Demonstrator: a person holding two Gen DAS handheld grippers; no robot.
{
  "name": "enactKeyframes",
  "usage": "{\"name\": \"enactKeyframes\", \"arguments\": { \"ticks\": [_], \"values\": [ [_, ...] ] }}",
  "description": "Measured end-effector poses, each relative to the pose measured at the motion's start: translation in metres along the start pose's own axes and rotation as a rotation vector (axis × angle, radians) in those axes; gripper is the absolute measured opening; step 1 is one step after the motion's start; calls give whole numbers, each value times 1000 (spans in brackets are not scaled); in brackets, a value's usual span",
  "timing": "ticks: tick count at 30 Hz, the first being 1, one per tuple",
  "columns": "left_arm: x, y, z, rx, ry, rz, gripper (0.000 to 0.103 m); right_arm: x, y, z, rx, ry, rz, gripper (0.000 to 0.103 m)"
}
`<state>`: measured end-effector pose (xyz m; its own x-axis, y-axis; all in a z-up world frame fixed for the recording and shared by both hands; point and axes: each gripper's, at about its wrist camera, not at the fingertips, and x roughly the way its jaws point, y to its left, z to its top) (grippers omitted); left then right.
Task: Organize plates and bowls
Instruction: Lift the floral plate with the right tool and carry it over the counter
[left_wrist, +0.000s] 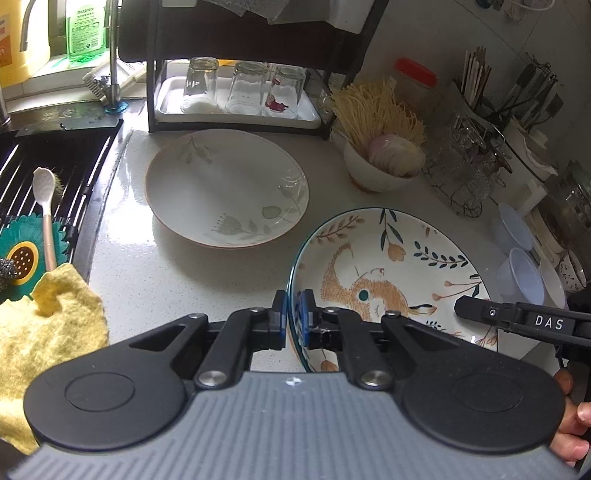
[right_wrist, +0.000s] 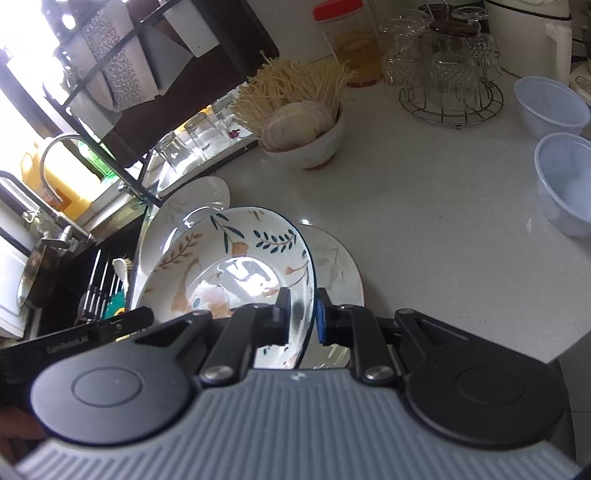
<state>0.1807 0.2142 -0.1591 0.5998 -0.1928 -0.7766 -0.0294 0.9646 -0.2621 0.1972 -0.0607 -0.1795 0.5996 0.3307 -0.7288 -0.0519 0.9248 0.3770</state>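
**Patterned plate gripped at both rims**

On the white countertop (left_wrist: 140, 280) lies a pale leaf-print plate (left_wrist: 227, 188). Above and partly across it in the right wrist view, the blue-rimmed rabbit plate (left_wrist: 388, 273) is off the counter, tilted. The left gripper (left_wrist: 293, 314) is clamped narrowly on its near-left rim; the right gripper (right_wrist: 303, 314) pinches the opposite rim between its pads.

Home kitchen, white speckled bench (left_wrist: 155, 280) beside a sink (left_wrist: 55, 162) with a curved tap (right_wrist: 55, 155); upturned glasses (left_wrist: 243, 86) stood on a rack tray; chopsticks in a holder (left_wrist: 476, 79); bowl of noodles (left_wrist: 380, 162); yellow dishcloth (left_wrist: 40, 332) lay by.
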Motion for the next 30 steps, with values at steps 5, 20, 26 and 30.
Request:
{"name": "enactKeyframes", "arguments": {
  "ticks": [5, 20, 26, 30],
  "values": [
    [25, 0, 12, 20, 45, -15, 9, 13, -2, 3, -10, -11, -61, 17],
    [62, 2, 24, 44, 94, -24, 9, 38, 1, 1, -38, -42, -166, 17],
    [65, 4, 27, 48, 116, -22, 9, 42, 4, 0, -29, -50, -174, 19],
    [69, 7, 26, 45, 135, -32, 9, 44, -5, 0, 37, -41, -135, 18]
  ]
}}
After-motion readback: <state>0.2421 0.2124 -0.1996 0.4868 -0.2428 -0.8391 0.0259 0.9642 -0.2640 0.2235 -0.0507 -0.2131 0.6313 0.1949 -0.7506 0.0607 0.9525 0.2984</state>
